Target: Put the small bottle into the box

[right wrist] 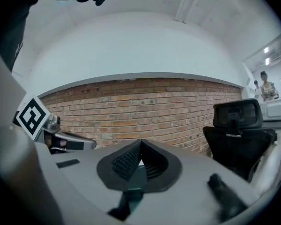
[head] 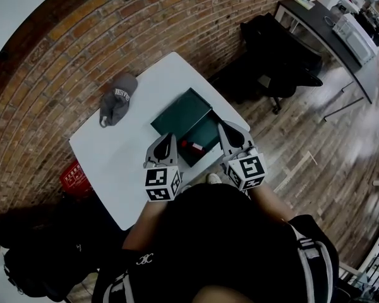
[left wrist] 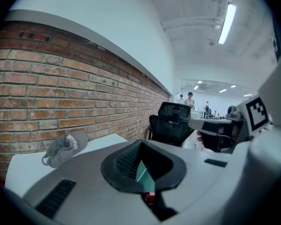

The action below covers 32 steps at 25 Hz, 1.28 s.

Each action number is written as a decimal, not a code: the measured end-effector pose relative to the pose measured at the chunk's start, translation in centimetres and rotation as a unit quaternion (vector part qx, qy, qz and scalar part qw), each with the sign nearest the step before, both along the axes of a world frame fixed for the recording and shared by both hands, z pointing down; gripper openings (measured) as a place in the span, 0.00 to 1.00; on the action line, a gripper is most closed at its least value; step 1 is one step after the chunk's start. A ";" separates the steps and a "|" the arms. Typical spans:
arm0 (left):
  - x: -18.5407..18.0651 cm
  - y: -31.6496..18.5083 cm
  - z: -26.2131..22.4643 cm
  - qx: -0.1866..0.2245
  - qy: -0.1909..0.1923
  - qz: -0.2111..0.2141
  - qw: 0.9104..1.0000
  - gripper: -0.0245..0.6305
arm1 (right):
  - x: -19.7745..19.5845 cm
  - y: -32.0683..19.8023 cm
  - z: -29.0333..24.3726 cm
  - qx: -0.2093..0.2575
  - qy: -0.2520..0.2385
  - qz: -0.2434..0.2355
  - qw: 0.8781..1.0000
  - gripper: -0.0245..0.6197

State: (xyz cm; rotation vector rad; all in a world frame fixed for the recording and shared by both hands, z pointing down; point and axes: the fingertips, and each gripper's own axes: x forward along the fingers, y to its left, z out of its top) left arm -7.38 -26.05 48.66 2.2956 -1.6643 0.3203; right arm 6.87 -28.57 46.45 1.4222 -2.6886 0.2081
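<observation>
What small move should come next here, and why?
The left gripper and right gripper are both shut and hold nothing, and a small red thing, likely the bottle, already lies inside the green box. So probably draw both back from it.

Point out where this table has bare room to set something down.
The widest bare patch is the left half of the table, between the cap at the far end and the left gripper and box on its right. A narrower strip lies between cap and box. The near right is crowded: the box, left gripper and right gripper fill it.
</observation>
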 end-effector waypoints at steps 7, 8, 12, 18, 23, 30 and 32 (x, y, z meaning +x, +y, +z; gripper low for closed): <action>-0.4 -0.1 -0.1 0.002 0.002 -0.005 1.000 0.06 | -0.5 0.1 0.4 -0.010 0.008 -0.011 1.000 0.08; -0.4 -0.1 -0.2 0.003 0.004 -0.005 1.000 0.06 | -0.5 0.2 0.5 -0.012 0.009 -0.011 1.000 0.08; -0.3 0.1 -0.5 0.012 0.010 -0.002 1.000 0.06 | -0.3 0.3 0.8 -0.013 0.012 -0.012 1.000 0.08; -0.4 0.3 -0.4 0.009 0.008 -0.002 1.000 0.06 | -0.6 0.5 0.9 -0.015 0.012 -0.015 1.000 0.08; -0.3 0.5 -0.2 0.006 0.006 -0.002 1.000 0.06 | -0.6 0.6 1.5 -0.023 0.014 -0.018 0.999 0.08; 0.0 0.7 0.2 -0.002 0.006 0.003 1.000 0.06 | -0.2 0.8 2.1 -0.033 0.015 -0.018 0.999 0.08; 0.2 0.8 0.3 -0.004 0.006 0.005 1.000 0.06 | -0.2 0.9 2.3 -0.036 0.014 -0.018 0.999 0.08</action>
